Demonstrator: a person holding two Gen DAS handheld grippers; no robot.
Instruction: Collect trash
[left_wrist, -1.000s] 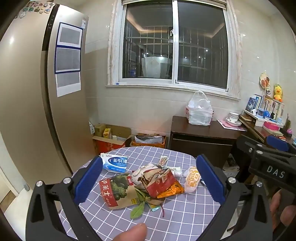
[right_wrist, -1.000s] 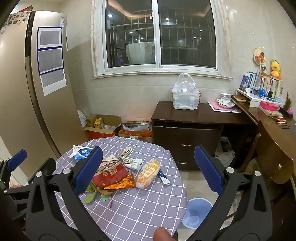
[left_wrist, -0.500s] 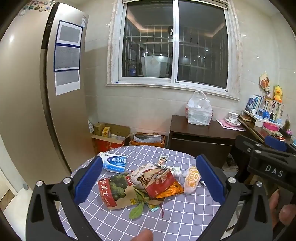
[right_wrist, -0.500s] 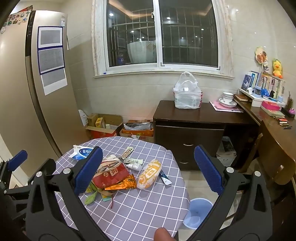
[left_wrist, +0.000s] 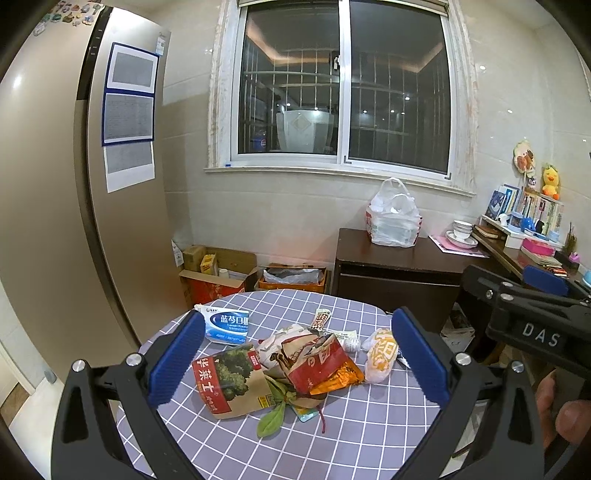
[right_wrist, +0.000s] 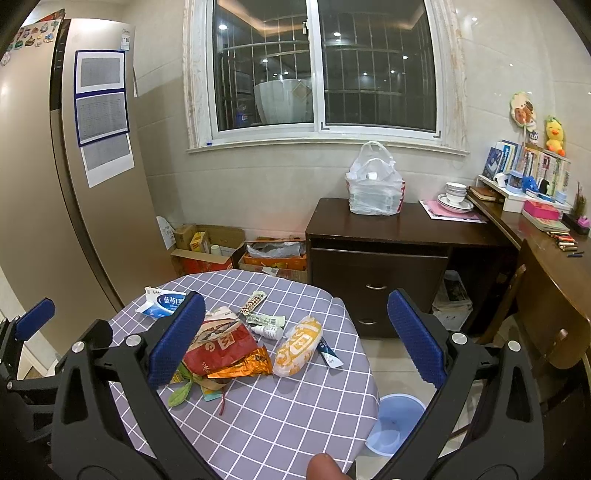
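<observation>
Hovering, both grippers' fingers apart; only right view shows blue bin (right_wrist: 395, 421) beside table (right_wrist: 295, 417).

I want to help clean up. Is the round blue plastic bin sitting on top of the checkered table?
No, the round blue plastic bin sits on the floor beside the checkered table.

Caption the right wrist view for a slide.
Open right gripper above wrappers on checked table, bin below.

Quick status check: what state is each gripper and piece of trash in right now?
Left gripper: open, empty.
Right gripper: open, empty.
Brown bag: flat on table.
Red wrapper: torn open, crumpled.
Yellow bag: lying flat.
Bin: upright on floor.
</observation>
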